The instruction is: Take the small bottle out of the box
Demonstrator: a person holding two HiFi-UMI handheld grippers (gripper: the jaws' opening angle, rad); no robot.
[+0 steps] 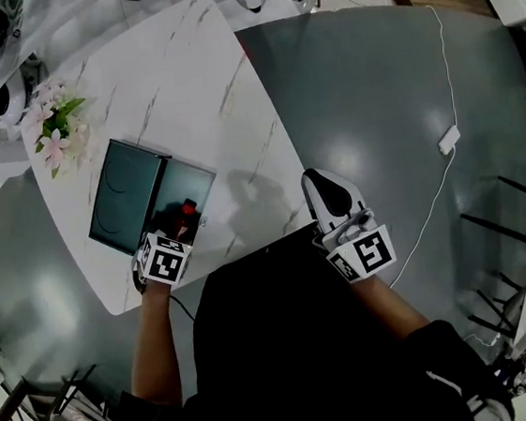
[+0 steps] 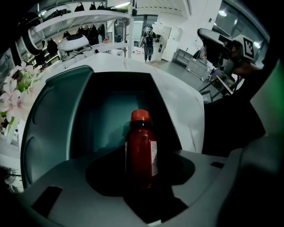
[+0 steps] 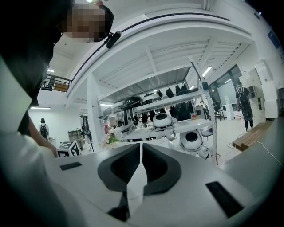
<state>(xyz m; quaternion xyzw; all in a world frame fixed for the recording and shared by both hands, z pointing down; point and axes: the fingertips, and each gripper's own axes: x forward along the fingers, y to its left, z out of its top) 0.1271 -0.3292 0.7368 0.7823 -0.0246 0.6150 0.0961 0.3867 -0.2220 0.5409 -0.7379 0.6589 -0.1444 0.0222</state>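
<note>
I am seeing pink flowers sitting at the far left corner of the white marble tabletop, while a white cable is trailing across the grey floor on the right.

bottle apparently in box, on table

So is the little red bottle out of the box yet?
Not yet. Done: the box lies open on the table. In hand: the left gripper has its jaws wide on either side of the upright bottle without squeezing it, and the bottle stands inside the box. Left to do: close on it and lift it out. The right gripper is shut, empty and off to the side.
</note>
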